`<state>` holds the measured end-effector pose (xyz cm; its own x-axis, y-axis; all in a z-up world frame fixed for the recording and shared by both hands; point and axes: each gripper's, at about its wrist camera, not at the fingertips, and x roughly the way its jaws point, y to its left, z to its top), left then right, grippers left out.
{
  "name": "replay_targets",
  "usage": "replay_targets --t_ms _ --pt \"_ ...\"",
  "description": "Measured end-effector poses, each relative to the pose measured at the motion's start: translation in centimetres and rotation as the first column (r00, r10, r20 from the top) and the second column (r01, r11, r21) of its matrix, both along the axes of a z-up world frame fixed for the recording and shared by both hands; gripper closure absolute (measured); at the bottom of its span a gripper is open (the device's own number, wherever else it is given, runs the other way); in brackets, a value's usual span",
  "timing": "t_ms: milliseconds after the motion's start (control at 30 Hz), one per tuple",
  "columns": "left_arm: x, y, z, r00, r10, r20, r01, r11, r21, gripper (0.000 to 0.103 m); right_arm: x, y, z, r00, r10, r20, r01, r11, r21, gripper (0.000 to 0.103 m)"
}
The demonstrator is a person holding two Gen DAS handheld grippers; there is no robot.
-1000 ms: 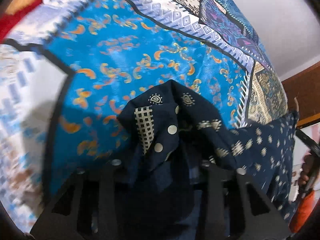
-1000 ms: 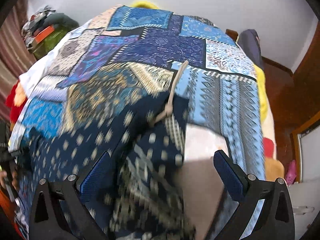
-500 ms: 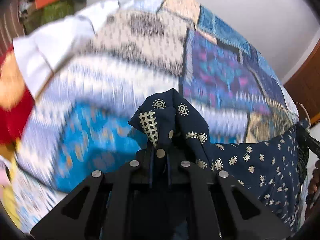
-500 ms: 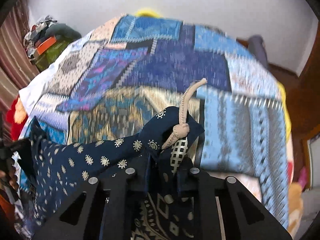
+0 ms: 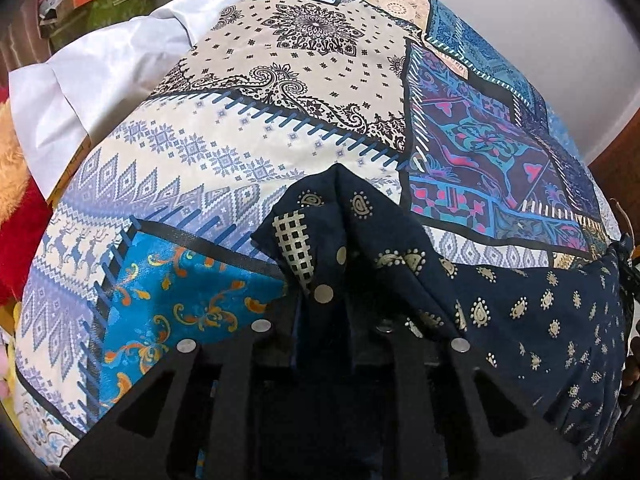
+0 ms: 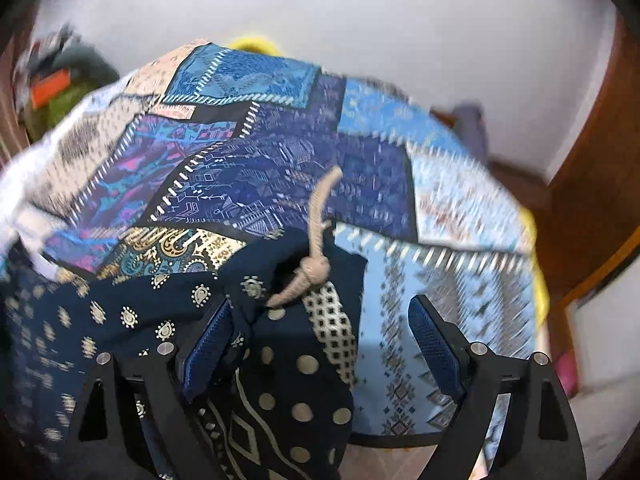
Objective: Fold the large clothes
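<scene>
A dark navy garment [image 5: 520,320] with gold paisley and dot print hangs over a patchwork bedspread [image 5: 248,128]. My left gripper [image 5: 324,316] is shut on a bunched corner of it, and the cloth stretches away to the right. In the right wrist view my right gripper [image 6: 320,344] stands open, its blue pads [image 6: 436,344] wide apart. The garment's other corner [image 6: 288,360], with a knotted beige drawstring [image 6: 316,236], lies between the jaws against the left pad.
The patchwork bedspread [image 6: 440,240] covers the bed below both grippers. A white sheet [image 5: 100,64] and a red plush item [image 5: 20,240] lie at the left. A green and orange pile [image 5: 96,0] sits at the far left. A wooden door frame [image 6: 592,184] stands at the right.
My right gripper, shut on the garment corner half a second ago, now stands open. Both grippers have moved forward over the bedspread with the garment. My left gripper stays shut on the cloth.
</scene>
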<state>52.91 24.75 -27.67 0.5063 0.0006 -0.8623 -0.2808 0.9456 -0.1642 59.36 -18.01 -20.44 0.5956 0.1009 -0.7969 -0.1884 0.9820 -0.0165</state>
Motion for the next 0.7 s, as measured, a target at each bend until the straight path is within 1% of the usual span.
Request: replay_targets --t_ms 100,167,233,300,367,400,467,533,600,633,667,700 --pt "-1.2 -0.2 1.0 1.000 0.004 -0.007 -0.004 1.000 0.024 0.078 -0.1 -1.2 0.5 0.999 0.007 -0.038 -0.005 0.999 0.049 0.017" --pt "-2.5 -0.4 2.0 1.000 0.001 0.003 -0.001 1.000 0.031 0.077 -1.1 -2.0 1.6 0.999 0.000 -0.047 0.003 0.998 0.070 0.017" --pt "-3.9 -1.0 3.4 1.000 -0.012 0.017 0.011 0.998 0.062 0.075 -2.8 -2.8 2.9 0.999 0.006 -0.051 0.000 0.995 0.101 0.017" --pt "-5.6 -1.8 5.0 0.999 -0.030 0.017 0.027 0.990 0.142 0.062 -4.8 -3.3 4.5 0.998 0.034 -0.052 -0.027 0.991 0.130 0.017" --pt "-8.0 -3.1 7.1 0.997 -0.069 0.037 0.060 0.974 0.218 0.057 -7.0 -3.6 6.1 0.997 0.058 -0.054 -0.050 0.989 0.140 0.017" --pt "-8.9 -3.6 7.9 0.995 -0.085 0.045 0.072 0.968 0.240 0.055 -8.3 -3.8 6.9 0.996 0.067 -0.056 -0.059 0.989 0.139 0.016" --pt "-11.6 -4.8 9.8 0.990 -0.126 0.065 0.105 0.960 0.260 0.052 -11.1 -3.9 8.5 0.994 0.092 -0.065 -0.083 0.987 0.138 0.016" --pt "-14.0 -5.7 11.3 0.984 -0.156 0.085 0.128 0.956 0.262 0.042 -13.5 -3.9 9.7 0.991 0.116 -0.065 -0.106 0.984 0.146 0.016" --pt "-16.9 -6.9 12.8 0.976 -0.187 0.108 0.151 0.949 0.278 0.026 -16.4 -3.9 11.0 0.988 0.140 -0.061 -0.129 0.980 0.151 0.013" --pt "-17.9 -7.4 13.2 0.973 -0.199 0.117 0.159 0.945 0.285 0.023 -17.9 -3.9 11.5 0.987 0.150 -0.059 -0.140 0.979 0.150 0.011" --pt "-19.3 -7.7 13.6 0.969 -0.213 0.123 0.170 0.942 0.288 0.017 -19.2 -3.9 11.8 0.986 0.159 -0.057 -0.149 0.977 0.151 0.008" --pt "-20.6 -8.0 13.8 0.967 -0.223 0.123 0.181 0.942 0.284 0.013 -20.8 -4.0 12.2 0.984 0.169 -0.054 -0.159 0.975 0.153 0.007"
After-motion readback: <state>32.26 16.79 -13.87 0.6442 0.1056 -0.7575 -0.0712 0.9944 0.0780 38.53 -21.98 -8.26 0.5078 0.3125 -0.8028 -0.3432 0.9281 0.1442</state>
